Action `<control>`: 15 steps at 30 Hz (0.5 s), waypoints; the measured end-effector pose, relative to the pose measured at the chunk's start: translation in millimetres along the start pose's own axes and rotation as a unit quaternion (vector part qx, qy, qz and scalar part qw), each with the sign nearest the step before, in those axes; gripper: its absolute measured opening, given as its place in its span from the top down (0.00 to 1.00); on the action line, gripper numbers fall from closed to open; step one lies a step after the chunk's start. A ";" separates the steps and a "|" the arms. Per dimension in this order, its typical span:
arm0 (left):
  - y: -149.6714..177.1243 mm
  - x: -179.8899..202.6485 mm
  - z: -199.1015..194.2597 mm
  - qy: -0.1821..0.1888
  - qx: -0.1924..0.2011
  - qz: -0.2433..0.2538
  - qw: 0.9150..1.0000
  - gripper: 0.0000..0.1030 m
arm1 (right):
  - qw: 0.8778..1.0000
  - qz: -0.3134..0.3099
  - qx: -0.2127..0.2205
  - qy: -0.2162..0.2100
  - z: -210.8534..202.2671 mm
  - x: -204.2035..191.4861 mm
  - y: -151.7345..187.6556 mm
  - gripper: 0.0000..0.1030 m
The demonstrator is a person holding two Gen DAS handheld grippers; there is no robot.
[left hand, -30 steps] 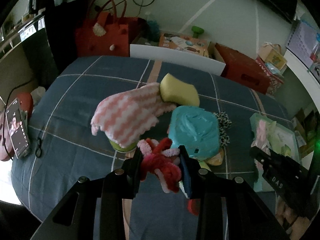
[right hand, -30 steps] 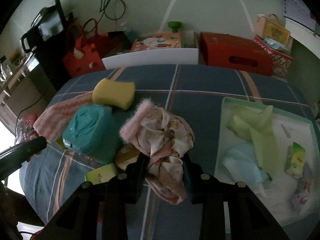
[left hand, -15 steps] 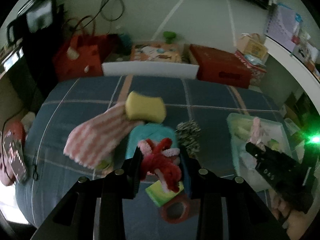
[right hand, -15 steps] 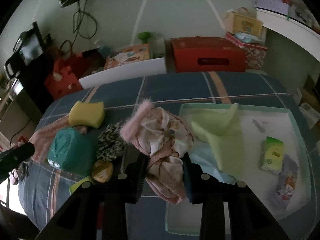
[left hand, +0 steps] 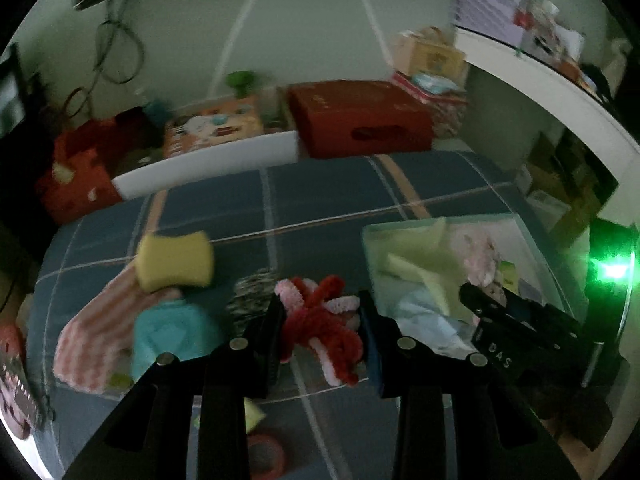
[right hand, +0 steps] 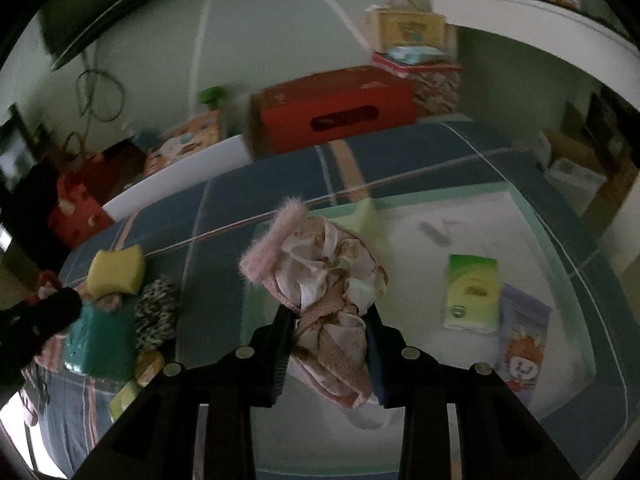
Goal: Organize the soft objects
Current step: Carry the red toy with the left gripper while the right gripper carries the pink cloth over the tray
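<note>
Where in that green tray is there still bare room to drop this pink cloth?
Bare white floor shows in the tray beyond the green tissue pack, up to the far rim. The near right corner is crowded by that pack and a cartoon packet; the left side holds yellow-green cloths.

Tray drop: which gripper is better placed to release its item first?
Right. The right gripper holds the pink cloth bundle over the pale tray; the left gripper, clamping the red-pink yarn toy, sits beside it.

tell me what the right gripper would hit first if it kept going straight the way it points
Probably the pale green tray. The right gripper, shut on a pink fleecy cloth, points over the tray's near end. The light green cloth lies beyond; depth is unclear in the blur.
</note>
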State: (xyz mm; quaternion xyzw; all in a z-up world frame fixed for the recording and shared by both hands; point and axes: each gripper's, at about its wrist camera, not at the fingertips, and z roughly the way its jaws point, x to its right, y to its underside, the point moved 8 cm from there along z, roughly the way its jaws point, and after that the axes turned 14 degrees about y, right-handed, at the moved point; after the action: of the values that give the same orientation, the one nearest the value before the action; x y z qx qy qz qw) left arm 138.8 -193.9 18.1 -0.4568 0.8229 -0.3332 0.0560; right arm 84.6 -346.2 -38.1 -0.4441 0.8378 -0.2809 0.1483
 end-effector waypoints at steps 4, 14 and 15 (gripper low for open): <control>6.6 28.0 23.9 0.026 -0.019 0.025 0.999 0.65 | 1.000 0.024 -0.009 0.012 7.2 21.0 -1.2 0.66; 28.3 61.5 71.7 0.070 -0.062 0.058 0.994 0.61 | 0.995 0.086 -0.032 0.049 26.1 74.8 3.1 0.66; 31.3 63.4 74.6 0.074 -0.066 0.058 0.993 0.61 | 0.994 0.091 -0.034 0.053 27.3 80.0 3.7 0.66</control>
State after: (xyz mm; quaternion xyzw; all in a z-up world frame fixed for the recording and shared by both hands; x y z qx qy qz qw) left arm 109.5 -269.7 -44.8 -0.3849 0.8701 -0.3075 -0.0159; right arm 50.9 -420.0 -62.1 -0.3554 0.8904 -0.2605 0.1137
